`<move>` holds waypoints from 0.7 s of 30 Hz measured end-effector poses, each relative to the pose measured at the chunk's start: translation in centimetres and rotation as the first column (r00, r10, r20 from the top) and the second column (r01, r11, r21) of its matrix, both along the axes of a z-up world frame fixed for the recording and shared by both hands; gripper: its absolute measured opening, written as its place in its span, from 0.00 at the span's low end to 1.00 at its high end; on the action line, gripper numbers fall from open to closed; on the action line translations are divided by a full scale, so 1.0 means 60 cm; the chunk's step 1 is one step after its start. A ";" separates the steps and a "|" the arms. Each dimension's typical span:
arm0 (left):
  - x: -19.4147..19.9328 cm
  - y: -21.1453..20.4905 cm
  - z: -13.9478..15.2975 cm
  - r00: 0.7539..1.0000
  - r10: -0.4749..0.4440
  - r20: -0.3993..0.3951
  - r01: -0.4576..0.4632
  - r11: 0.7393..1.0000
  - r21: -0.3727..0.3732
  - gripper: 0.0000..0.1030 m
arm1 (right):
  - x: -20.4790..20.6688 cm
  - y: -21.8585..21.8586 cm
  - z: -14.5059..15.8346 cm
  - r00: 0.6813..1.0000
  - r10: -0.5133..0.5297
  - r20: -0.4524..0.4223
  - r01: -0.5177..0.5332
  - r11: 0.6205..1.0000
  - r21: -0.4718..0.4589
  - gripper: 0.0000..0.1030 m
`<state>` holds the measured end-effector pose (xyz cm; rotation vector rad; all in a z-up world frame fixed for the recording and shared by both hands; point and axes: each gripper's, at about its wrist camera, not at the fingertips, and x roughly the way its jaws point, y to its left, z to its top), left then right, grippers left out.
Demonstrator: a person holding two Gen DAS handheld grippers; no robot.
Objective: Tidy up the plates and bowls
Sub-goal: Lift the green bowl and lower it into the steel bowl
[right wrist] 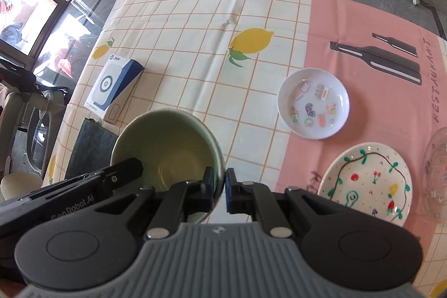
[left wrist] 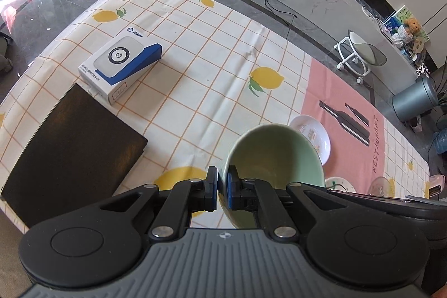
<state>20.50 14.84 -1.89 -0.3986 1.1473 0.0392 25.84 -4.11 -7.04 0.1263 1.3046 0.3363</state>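
A pale green bowl (left wrist: 275,155) is held above the table by both grippers. My left gripper (left wrist: 222,190) is shut on its left rim. My right gripper (right wrist: 220,190) is shut on its right rim, and the bowl (right wrist: 167,147) sits to the left in that view. A white plate with stickers (right wrist: 313,106) lies on the pink cloth ahead of my right gripper; it also shows behind the bowl in the left wrist view (left wrist: 315,136). A white plate with painted fruit (right wrist: 368,180) lies to the right of my right gripper. A clear glass dish (right wrist: 435,169) is at the right edge.
A white and blue box (left wrist: 123,66) and a black pad (left wrist: 67,152) lie on the lemon tablecloth (left wrist: 195,69) at the left. A pink placemat (right wrist: 363,27) covers the right part. A white wheeled stool (left wrist: 357,52) and a grey bin (left wrist: 413,99) stand on the floor beyond.
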 end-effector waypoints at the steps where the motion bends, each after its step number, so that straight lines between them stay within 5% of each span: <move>1: -0.011 -0.006 0.009 1.000 -0.001 0.003 0.001 1.000 0.001 0.06 | -0.013 -0.007 0.010 1.000 0.001 0.004 -0.001 1.000 0.002 0.05; 11: -0.124 -0.079 0.070 0.999 -0.043 0.023 0.043 0.999 -0.025 0.07 | -0.146 -0.099 0.084 0.999 0.010 0.044 -0.011 1.000 0.024 0.06; 21: -0.174 -0.147 0.039 0.994 -0.110 -0.011 0.110 0.993 -0.033 0.07 | -0.236 -0.174 0.072 0.998 -0.020 0.061 0.020 1.000 -0.003 0.06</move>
